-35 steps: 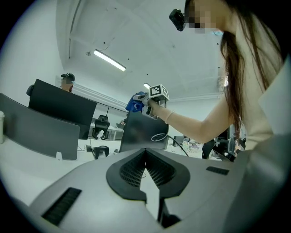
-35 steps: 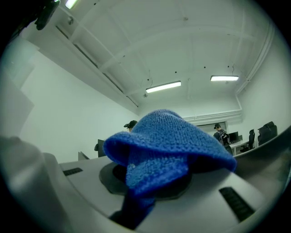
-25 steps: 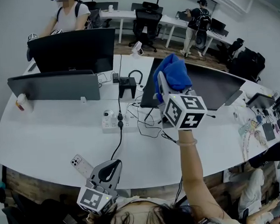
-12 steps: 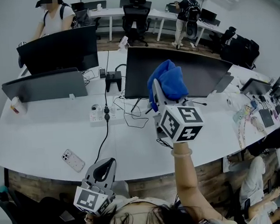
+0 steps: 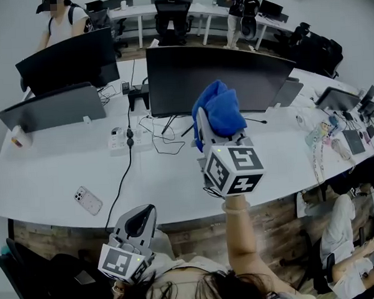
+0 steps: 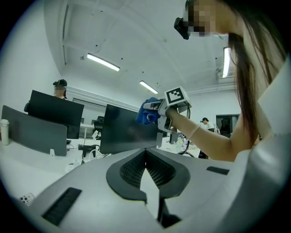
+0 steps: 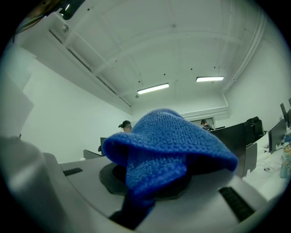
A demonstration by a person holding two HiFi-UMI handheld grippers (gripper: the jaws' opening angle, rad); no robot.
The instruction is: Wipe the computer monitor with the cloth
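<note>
Cloth (image 5: pixel 221 111) of bright blue, nubbly weave sits bunched in a soft, folded lump. It is pinched in the right tongs (image 5: pixel 215 130), whose smooth grey jaws are closed on its lower fold while the rest flops over them. In the head view the cloth is held up in front of the lower middle of the computer monitor (image 5: pixel 233 71), a wide, flat black rectangle with a matte, dark screen. Whether the cloth touches the screen cannot be told.

The left tongs (image 5: pixel 140 218) hang low, near the person's body and well apart from the monitor. Their ribbed black pads are pressed together with nothing between them.

The bench (image 5: pixel 51 184) is a long, curved white top with a wood-grained front below its edge. On it lie a white power strip (image 5: pixel 119 142) with thin black cables (image 5: pixel 154 140) looping beside it, and a pale phone (image 5: pixel 88 200) lying flat near the front. Two more dark screens (image 5: pixel 67 61) stand at the left. The room is an office with white walls, a white ceiling with strip lights (image 7: pixel 153 88), further white desks, black chairs and people at the back.
</note>
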